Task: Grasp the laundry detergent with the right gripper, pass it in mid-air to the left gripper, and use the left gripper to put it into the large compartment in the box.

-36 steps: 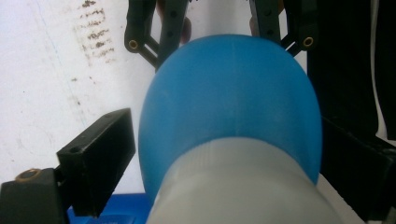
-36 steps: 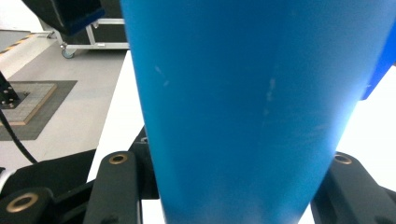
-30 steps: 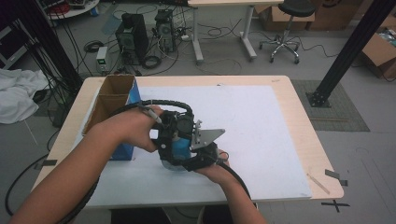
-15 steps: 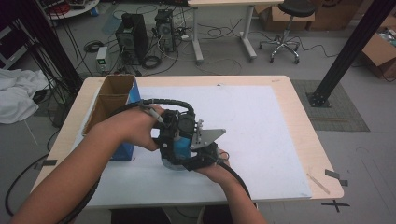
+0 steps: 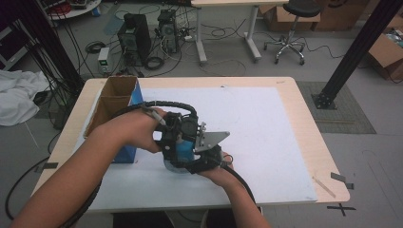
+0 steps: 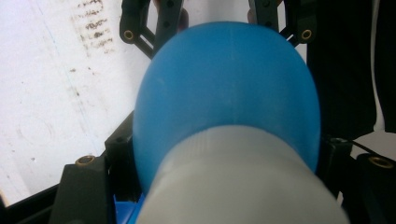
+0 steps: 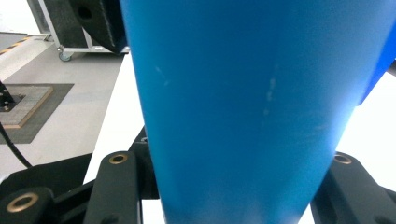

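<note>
- Left tongs [image 5: 175, 152] pinch round blue plastic bottle [image 6: 224, 88] with its white cap.
- Right tongs [image 5: 190, 154] pinch same bottle's body, over white-sheeted counter [image 5: 266, 128].
- Open brown cardboard box [image 5: 111, 102] near, at counter's left.

Smooth matt blue plastic bottle [image 6: 224, 93]; brown cardboard box [image 5: 114, 97].

Blue bottle [image 6: 229, 93] between both grippers' fingers [image 6: 133, 23]

Even, soft indoor light fills the high view, with faint shadows beneath the forearms on the white tabletop [image 5: 266, 123]. In both gripper views the blue object [image 6: 224, 88] sits close and blurred, and the white background at the frame edges is overexposed.
</note>
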The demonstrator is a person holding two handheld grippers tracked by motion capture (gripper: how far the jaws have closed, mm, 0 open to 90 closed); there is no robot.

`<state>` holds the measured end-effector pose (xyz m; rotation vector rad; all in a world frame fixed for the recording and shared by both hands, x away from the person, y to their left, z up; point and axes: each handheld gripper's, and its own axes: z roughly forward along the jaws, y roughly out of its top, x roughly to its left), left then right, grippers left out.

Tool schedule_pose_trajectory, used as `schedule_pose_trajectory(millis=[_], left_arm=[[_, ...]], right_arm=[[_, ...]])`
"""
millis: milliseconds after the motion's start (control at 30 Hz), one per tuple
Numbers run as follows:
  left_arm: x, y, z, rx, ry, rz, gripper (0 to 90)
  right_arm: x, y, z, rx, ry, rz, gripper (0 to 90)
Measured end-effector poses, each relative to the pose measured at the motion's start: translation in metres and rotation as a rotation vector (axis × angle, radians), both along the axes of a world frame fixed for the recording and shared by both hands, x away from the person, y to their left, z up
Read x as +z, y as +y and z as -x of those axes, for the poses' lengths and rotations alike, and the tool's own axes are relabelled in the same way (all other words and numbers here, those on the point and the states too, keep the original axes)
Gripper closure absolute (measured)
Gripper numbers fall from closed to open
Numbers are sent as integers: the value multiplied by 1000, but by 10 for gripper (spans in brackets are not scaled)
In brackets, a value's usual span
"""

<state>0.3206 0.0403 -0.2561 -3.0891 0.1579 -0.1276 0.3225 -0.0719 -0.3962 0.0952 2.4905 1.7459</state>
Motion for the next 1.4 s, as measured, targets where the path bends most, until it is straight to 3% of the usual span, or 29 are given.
schedule_pose_trajectory(millis=[800,1100,1233,1400], left_arm=[[1,-1,1,-14,-13,-3,385],[11,-6,-1,-15,-32,-5,388],[13,-10,-2,-4,-30,-21,388],[15,-10,-4,3,-26,-8,387]], right_arm=[[-1,4,0,6,-3,-2,459],[6,-1,0,-10,-47,-27,425],[10,-8,-1,-32,-39,-47,323],[12,-13,-2,-24,-11,-34,234]])
